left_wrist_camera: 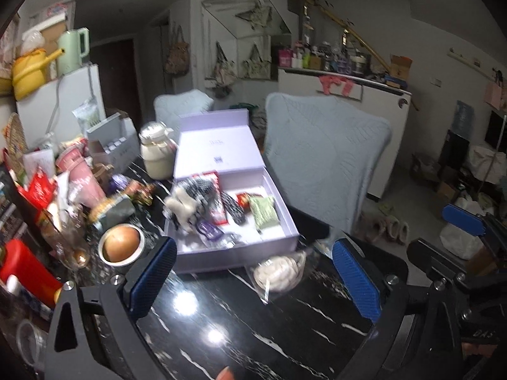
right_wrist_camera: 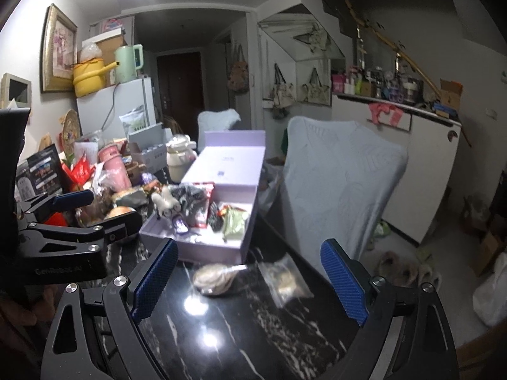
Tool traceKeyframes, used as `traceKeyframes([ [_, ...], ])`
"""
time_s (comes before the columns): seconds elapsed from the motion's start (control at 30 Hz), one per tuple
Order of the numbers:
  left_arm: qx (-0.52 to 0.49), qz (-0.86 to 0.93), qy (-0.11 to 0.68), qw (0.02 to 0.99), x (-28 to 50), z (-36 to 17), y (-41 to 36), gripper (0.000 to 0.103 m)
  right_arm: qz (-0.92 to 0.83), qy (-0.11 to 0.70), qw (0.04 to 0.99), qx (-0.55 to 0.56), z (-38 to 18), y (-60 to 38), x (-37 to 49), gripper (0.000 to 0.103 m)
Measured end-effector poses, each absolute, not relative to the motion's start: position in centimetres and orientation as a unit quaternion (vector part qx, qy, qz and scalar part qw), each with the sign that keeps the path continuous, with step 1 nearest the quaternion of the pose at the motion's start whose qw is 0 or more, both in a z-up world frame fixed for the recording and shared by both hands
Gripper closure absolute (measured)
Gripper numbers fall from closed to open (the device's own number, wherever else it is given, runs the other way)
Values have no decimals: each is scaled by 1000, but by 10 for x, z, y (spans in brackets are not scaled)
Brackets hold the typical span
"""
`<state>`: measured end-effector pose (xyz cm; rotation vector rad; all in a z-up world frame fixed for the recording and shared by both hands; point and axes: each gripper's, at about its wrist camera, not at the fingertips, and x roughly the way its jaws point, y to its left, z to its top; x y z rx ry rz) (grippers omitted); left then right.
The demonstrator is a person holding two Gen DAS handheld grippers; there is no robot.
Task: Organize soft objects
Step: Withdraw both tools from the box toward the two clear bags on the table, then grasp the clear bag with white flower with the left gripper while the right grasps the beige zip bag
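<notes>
From my left wrist, my left claw [left_wrist_camera: 253, 280] hangs released over the black tabletop [left_wrist_camera: 228, 326], a bagged soft bundle [left_wrist_camera: 279, 270] lying between its fingers, just before the open lilac box [left_wrist_camera: 236, 221]. From my right wrist, my right claw [right_wrist_camera: 250, 281] is released too, over the bundle [right_wrist_camera: 215, 280] and a clear bag [right_wrist_camera: 285, 280].

We see a black desk [left_wrist_camera: 240, 323] with white marble veins and glare spots from the lamp. On it lies an open lilac box [left_wrist_camera: 221, 253], lid raised. Just before the box rests a clear bag of pale soft stuff [left_wrist_camera: 279, 272]. Left of the box stand a small bowl with a brown round thing [left_wrist_camera: 122, 245], a cream jar [left_wrist_camera: 157, 155] and a crowded heap of packets [left_wrist_camera: 63, 186].
</notes>
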<state>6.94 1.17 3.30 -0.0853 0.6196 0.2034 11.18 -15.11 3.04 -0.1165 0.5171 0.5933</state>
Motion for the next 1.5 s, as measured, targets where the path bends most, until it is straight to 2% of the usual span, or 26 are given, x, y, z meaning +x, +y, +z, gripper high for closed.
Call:
traceKeyframes([
  [0.7, -70, 22, 394, 916, 80, -53, -17, 3, 276, 338, 898, -47, -53, -185, 112, 11],
  [1.5, -92, 26, 435, 895, 153, -95, 0, 3, 285, 402, 869, -51, -110, -176, 201, 11],
])
